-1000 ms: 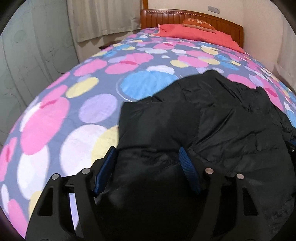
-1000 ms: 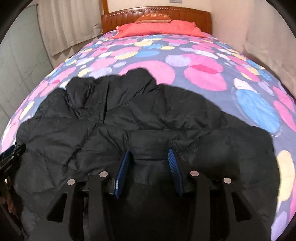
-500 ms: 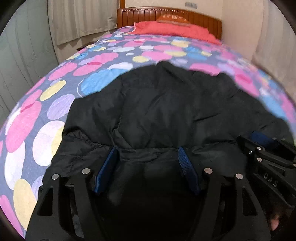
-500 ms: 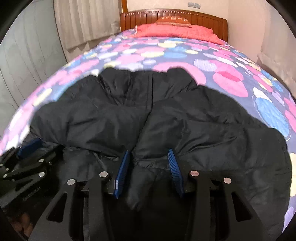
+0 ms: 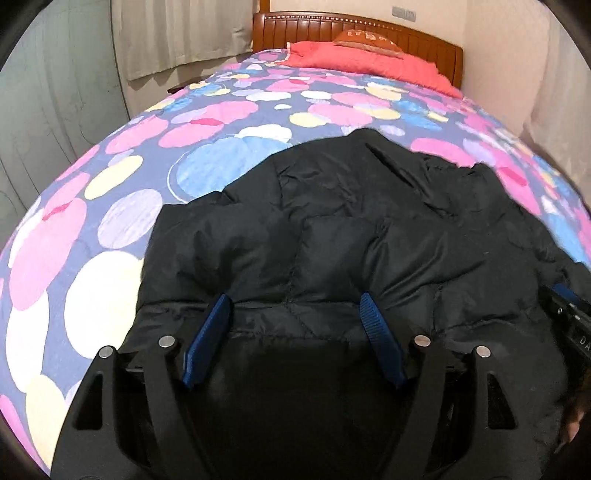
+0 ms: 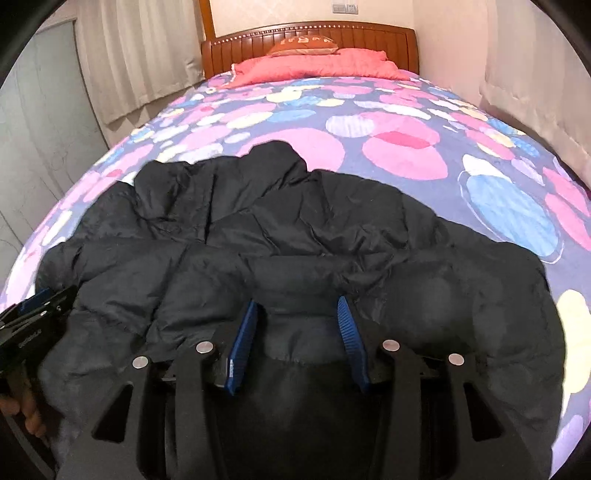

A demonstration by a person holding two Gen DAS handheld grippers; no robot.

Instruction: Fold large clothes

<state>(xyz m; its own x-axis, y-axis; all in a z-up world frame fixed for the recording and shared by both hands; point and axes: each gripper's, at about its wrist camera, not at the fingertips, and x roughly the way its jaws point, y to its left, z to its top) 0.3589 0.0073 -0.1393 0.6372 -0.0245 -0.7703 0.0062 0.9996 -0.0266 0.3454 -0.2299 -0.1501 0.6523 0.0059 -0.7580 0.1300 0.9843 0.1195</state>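
Note:
A black quilted puffer jacket (image 5: 351, 236) lies spread on the bed, collar toward the headboard; it also shows in the right wrist view (image 6: 295, 236). My left gripper (image 5: 295, 302) is open, its blue-padded fingers (image 5: 210, 328) wide apart over the jacket's near hem on the left side. My right gripper (image 6: 299, 310) is open, its blue fingers (image 6: 347, 328) on either side of a raised fold of the near hem. Each gripper shows at the edge of the other's view: the right one (image 5: 569, 314) and the left one (image 6: 33, 314).
The bed has a quilt (image 5: 110, 221) with pink, blue, yellow and white circles. A red pillow (image 6: 314, 66) and a wooden headboard (image 6: 369, 33) are at the far end. Curtains (image 5: 177, 33) hang at the left, a wall (image 6: 517, 74) runs along the right.
Both views swung: the left gripper came back toward the jacket's left side after nearing the right one. The right gripper shifted right along the hem. The jacket lies flatter and more spread.

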